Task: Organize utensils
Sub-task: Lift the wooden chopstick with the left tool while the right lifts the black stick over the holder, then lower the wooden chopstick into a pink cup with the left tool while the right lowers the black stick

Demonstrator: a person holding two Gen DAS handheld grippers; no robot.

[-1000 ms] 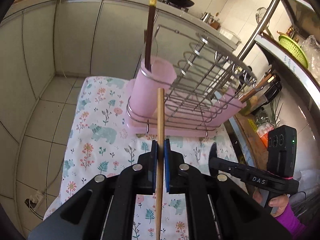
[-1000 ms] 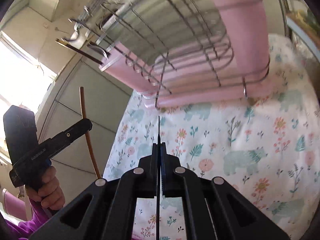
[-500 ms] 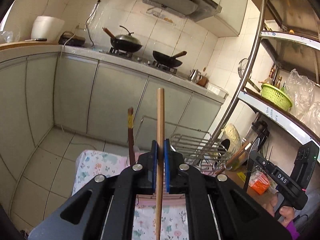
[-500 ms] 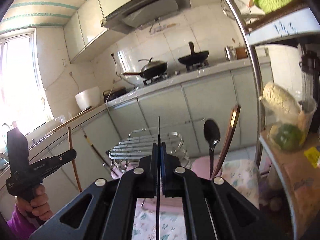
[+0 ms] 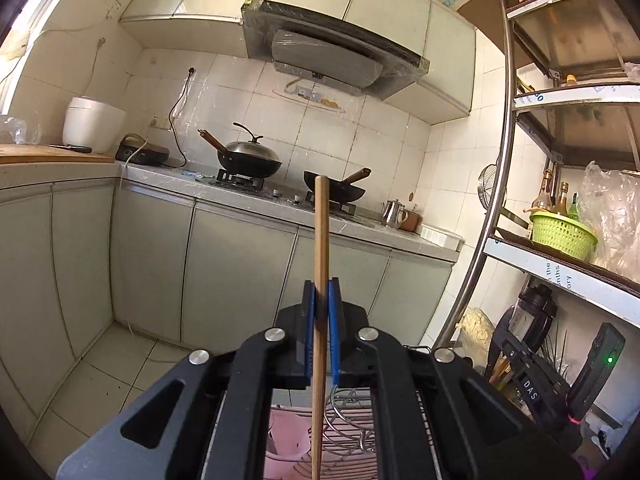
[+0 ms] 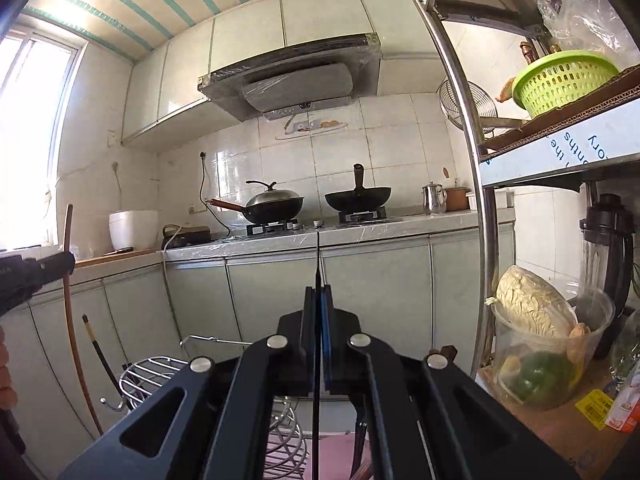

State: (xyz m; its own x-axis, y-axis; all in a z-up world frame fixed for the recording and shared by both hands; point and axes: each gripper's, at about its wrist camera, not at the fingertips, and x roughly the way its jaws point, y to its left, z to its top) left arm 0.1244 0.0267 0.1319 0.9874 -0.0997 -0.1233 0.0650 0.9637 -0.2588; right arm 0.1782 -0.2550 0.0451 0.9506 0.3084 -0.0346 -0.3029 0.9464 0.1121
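Observation:
My left gripper is shut on a long wooden stick-like utensil held upright; it also shows in the right wrist view at the far left. My right gripper is shut on a thin black utensil seen edge-on. The wire dish rack with its pink utensil cup lies low beneath both grippers, mostly hidden by them; the rack also shows in the right wrist view. A dark chopstick-like utensil stands by the rack.
A kitchen counter with two woks on burners runs across the back. A metal shelf post and shelves with a green basket, a blender and a tub of vegetables stand to the right.
Both grippers have tilted up from looking down at the rack and floral cloth to looking level at the counter. Each still holds its utensil; the rack has dropped to the frames' bottom.

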